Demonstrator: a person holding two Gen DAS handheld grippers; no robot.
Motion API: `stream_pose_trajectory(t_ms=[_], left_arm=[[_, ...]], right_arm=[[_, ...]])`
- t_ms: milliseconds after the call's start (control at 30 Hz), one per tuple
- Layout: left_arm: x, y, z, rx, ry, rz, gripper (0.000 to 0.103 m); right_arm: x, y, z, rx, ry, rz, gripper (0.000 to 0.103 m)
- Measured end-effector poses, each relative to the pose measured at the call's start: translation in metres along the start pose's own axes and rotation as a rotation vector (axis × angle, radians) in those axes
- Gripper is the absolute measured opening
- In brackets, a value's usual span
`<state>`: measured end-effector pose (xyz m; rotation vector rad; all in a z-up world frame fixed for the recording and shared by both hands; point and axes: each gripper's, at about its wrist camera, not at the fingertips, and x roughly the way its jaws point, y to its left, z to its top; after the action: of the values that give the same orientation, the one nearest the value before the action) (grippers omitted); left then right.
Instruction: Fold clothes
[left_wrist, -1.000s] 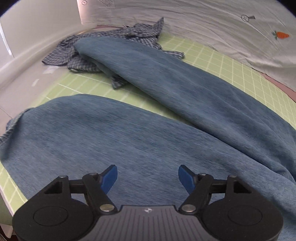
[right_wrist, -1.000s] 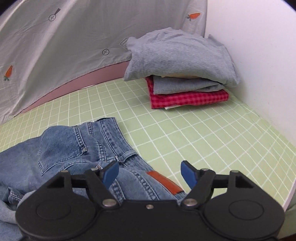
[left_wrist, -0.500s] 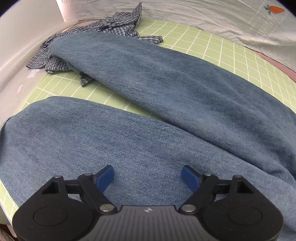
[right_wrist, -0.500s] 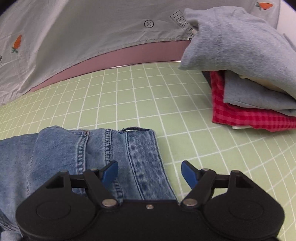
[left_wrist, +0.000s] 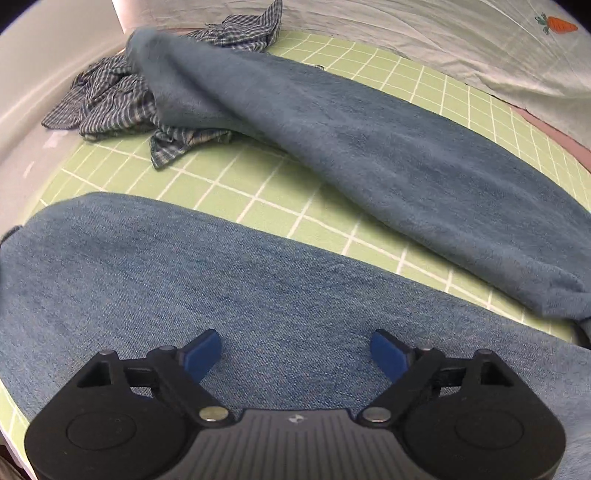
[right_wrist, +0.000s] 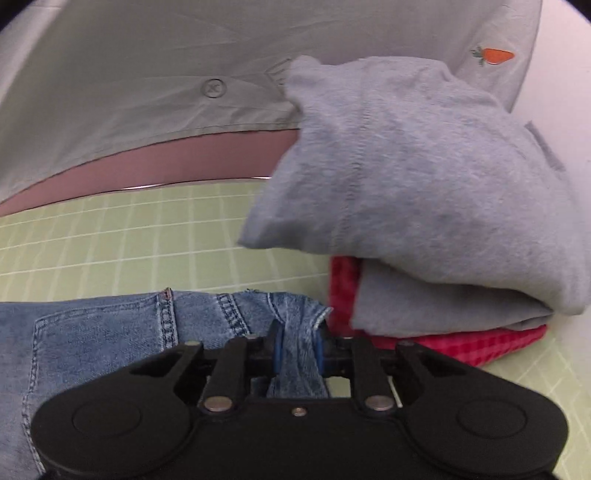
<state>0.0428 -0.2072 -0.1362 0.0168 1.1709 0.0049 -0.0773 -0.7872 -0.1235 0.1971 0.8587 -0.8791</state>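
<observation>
A pair of blue jeans (left_wrist: 155, 280) lies spread on the green grid mat (left_wrist: 258, 184). In the left wrist view one leg runs under my left gripper (left_wrist: 295, 350), which is open just above the denim. The other leg (left_wrist: 369, 147) stretches diagonally to the far left. In the right wrist view the jeans' waistband (right_wrist: 221, 314) with a back pocket lies low at left, and my right gripper (right_wrist: 298, 350) is shut on a bunched piece of the waistband.
A crumpled blue checked shirt (left_wrist: 110, 99) sits at the mat's far left corner, partly under the far jeans leg. A stack of folded clothes (right_wrist: 424, 206), grey over red check, stands right beside the right gripper. A grey carrot-print sheet (right_wrist: 129, 92) hangs behind.
My right gripper moved forward toward the folded stack and shut on the jeans waistband. The far jeans leg has shifted, opening a wider strip of mat between the two legs. My left gripper stayed open.
</observation>
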Motion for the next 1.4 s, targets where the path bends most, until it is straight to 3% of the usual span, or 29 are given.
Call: stream_pose_trajectory(t_ms=[33, 100, 167, 367, 500, 733, 933, 1067, 1133, 1200, 1267, 1333, 1400], left_arm=[[-0.001, 0.001, 0.0, 0.001, -0.003, 0.002, 0.089], [-0.003, 0.003, -0.001, -0.006, -0.011, 0.011, 0.089], [-0.006, 0.009, -0.003, -0.024, -0.021, 0.008, 0.089], [-0.026, 0.04, -0.011, -0.088, -0.071, -0.001, 0.089], [-0.035, 0.066, -0.024, -0.096, -0.077, 0.003, 0.089], [-0.045, 0.084, -0.041, -0.073, -0.077, -0.027, 0.089], [-0.059, 0.079, -0.057, -0.037, -0.093, -0.054, 0.089], [-0.068, 0.08, -0.072, -0.024, -0.095, -0.057, 0.089], [-0.072, 0.084, -0.078, -0.022, -0.097, -0.048, 0.089], [-0.076, 0.088, -0.083, -0.026, -0.1, -0.039, 0.089], [-0.079, 0.095, -0.086, -0.043, -0.102, -0.029, 0.089], [-0.081, 0.101, -0.086, -0.059, -0.104, -0.019, 0.089], [-0.082, 0.11, -0.083, -0.074, -0.113, -0.004, 0.089]], right_arm=[[-0.002, -0.003, -0.001, 0.038, 0.01, 0.007, 0.041], [-0.014, -0.004, -0.006, 0.084, 0.004, 0.022, 0.046], [-0.036, 0.004, -0.017, 0.074, -0.023, 0.011, 0.066], [-0.107, 0.035, -0.078, 0.061, -0.054, 0.059, 0.079], [-0.134, 0.059, -0.128, 0.051, 0.013, 0.092, 0.08], [-0.17, 0.068, -0.191, 0.068, 0.09, 0.043, 0.083], [-0.183, 0.036, -0.207, 0.179, 0.072, -0.041, 0.091], [-0.17, 0.019, -0.21, 0.279, 0.115, 0.034, 0.093], [-0.162, 0.017, -0.211, 0.305, 0.114, 0.057, 0.089], [-0.159, 0.017, -0.211, 0.317, 0.102, 0.053, 0.078], [-0.162, 0.016, -0.211, 0.301, 0.079, 0.034, 0.038], [-0.167, 0.013, -0.212, 0.264, 0.064, 0.034, 0.025], [-0.172, 0.008, -0.215, 0.193, 0.046, -0.01, 0.022]])
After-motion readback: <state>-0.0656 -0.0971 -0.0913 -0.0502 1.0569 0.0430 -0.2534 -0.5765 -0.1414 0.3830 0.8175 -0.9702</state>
